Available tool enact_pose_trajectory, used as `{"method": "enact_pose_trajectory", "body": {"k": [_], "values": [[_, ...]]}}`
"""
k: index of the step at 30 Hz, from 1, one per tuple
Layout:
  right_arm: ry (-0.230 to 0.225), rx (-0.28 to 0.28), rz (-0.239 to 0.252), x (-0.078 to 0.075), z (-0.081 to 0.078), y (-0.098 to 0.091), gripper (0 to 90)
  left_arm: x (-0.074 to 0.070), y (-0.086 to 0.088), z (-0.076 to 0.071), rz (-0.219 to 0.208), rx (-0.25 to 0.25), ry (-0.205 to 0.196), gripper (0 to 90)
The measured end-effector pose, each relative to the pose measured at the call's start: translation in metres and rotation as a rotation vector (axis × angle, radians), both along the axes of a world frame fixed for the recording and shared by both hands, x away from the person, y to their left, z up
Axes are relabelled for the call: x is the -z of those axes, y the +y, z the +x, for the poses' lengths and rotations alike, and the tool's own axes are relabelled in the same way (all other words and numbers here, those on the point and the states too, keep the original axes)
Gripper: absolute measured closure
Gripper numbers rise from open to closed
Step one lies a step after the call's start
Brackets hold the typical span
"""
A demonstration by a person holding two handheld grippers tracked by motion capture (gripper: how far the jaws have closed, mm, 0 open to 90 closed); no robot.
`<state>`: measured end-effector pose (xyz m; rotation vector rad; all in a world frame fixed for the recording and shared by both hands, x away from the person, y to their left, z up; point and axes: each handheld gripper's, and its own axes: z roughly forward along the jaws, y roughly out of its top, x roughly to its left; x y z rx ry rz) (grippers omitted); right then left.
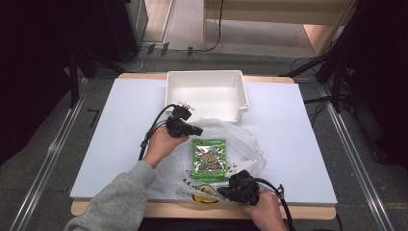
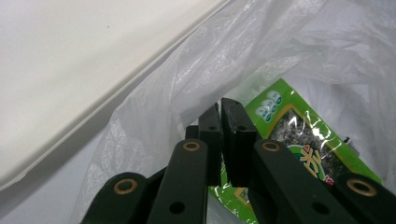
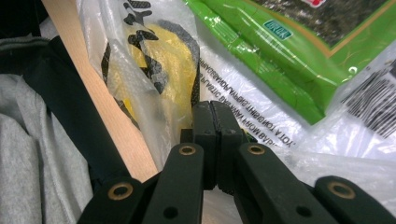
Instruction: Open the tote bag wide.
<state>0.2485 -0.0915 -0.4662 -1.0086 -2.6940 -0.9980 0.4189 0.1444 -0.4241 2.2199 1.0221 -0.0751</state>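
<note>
The thin, limp, slippery plastic bag (image 1: 211, 159) should be gripped at its edges, where both grippers' jaws are pressed together, pinching film.

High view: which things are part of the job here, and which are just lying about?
In the job:
- plastic bag, gripped at its edges
- green snack packet lying on the bag
- left gripper, shut on the bag
- right gripper, shut on the bag

Lying about:
- white bin, untouched
- cables on the floor beyond the table
</note>
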Motion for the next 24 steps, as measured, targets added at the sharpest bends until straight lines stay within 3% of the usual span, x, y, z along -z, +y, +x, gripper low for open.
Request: {"method": "enact_pose_trajectory", "body": {"k": [3,7,13,17,24], "values": [[0.000,0.001,0.010,-0.002,0.001,-0.001,90.0,-0.003,0.000,-0.002,-0.011,-0.005,0.008,81.9],[-0.015,0.002,0.015,-0.006,0.002,-0.002,86.8,-0.010,0.003,-0.003,-0.036,-0.007,0.022,66.8],[-0.050,0.020,0.035,-0.014,0.005,-0.007,79.0,-0.025,0.008,-0.008,-0.047,0.000,-0.023,51.4],[-0.056,0.028,0.048,-0.020,0.008,-0.010,78.6,-0.032,0.007,-0.014,-0.051,0.005,-0.031,49.1],[-0.089,0.068,0.074,-0.029,0.015,-0.016,69.5,-0.040,0.007,-0.024,-0.052,0.016,-0.023,47.3]]}}
